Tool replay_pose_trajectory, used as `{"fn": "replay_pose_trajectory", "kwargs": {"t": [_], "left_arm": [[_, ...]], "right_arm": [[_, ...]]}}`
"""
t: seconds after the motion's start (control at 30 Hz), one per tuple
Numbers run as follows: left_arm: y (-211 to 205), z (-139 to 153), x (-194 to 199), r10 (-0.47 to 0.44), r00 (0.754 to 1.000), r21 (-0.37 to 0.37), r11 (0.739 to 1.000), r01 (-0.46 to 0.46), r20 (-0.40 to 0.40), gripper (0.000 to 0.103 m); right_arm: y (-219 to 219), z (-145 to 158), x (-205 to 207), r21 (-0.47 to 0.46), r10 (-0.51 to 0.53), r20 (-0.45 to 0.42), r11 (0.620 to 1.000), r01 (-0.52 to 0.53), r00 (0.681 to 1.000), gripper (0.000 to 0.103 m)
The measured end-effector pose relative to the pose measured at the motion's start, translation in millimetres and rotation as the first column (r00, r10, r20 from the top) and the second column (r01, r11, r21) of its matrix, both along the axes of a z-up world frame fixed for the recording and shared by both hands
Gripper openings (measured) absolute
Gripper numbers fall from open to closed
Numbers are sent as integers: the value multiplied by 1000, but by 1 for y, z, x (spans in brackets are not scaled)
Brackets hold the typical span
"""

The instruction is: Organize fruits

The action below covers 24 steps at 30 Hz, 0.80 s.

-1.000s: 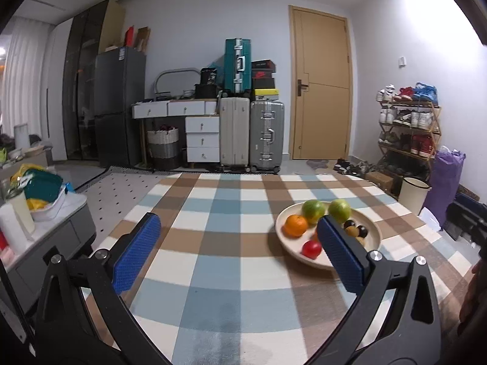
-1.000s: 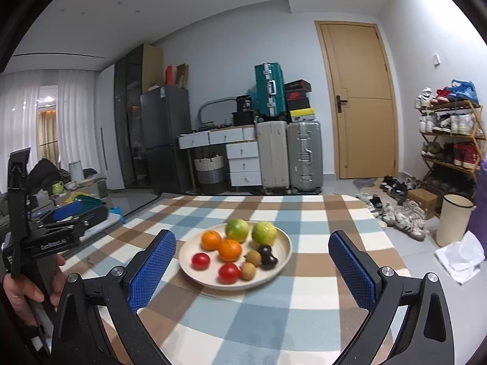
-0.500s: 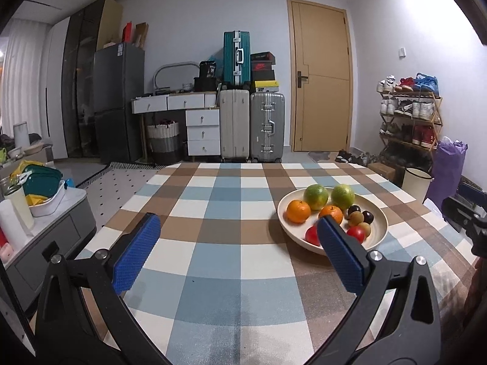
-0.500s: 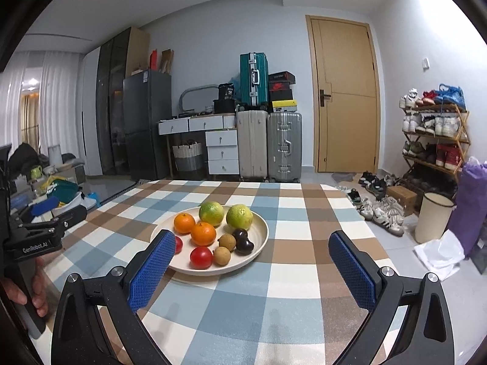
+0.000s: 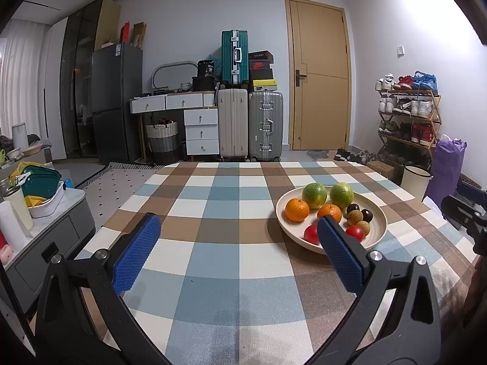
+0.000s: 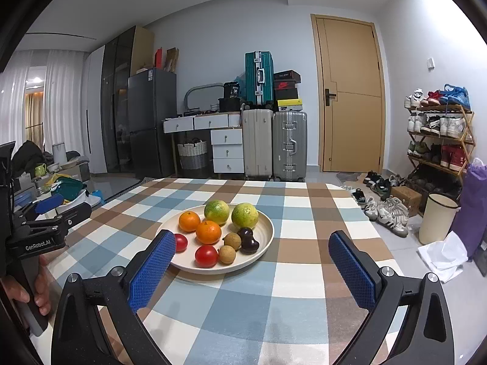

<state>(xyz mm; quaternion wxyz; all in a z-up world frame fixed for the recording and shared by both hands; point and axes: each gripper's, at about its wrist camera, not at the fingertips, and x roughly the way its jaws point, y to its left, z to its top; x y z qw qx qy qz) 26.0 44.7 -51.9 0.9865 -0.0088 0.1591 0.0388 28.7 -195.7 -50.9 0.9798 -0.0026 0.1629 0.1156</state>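
The left tool, a black frame with blue textured pads, hovers over the near part of the worktop, which is covered in a blue, brown and cream checked cloth; its jaws stand wide apart with nothing between them. The right tool, of the same make, also hangs above the cloth with its jaws spread wide and empty.

The landmark is the round cream plate lying on the cloth. In the left wrist view the left tool's right-hand pad overlaps the plate's near edge; in the right wrist view the right tool's left-hand pad covers the plate's near left rim. To the left of the plate in that view, a hand grips the handle of the left tool.

All the fruit sits on the plate. At its near side lie two red tomatoes and two small tan round fruits. Just right of these rest two dark purple plums. Towards the middle and left are two oranges, touching each other. At the far side stand two green citrus fruits, side by side.

Beyond the plate and past the worktop's far edge, two upright suitcases, one cream and one silver, stand against the wall, with a wooden door to their right.
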Motion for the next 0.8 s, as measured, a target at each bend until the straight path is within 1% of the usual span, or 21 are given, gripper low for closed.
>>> {"fn": "replay_pose_trajectory", "kwargs": {"t": [0.8], "left_arm": [[0,1,-2,4,1000,3,1000,-4,-3,103]], "right_arm": [[0,0,1,-1,0,-3,1000,0,1000,102]]}}
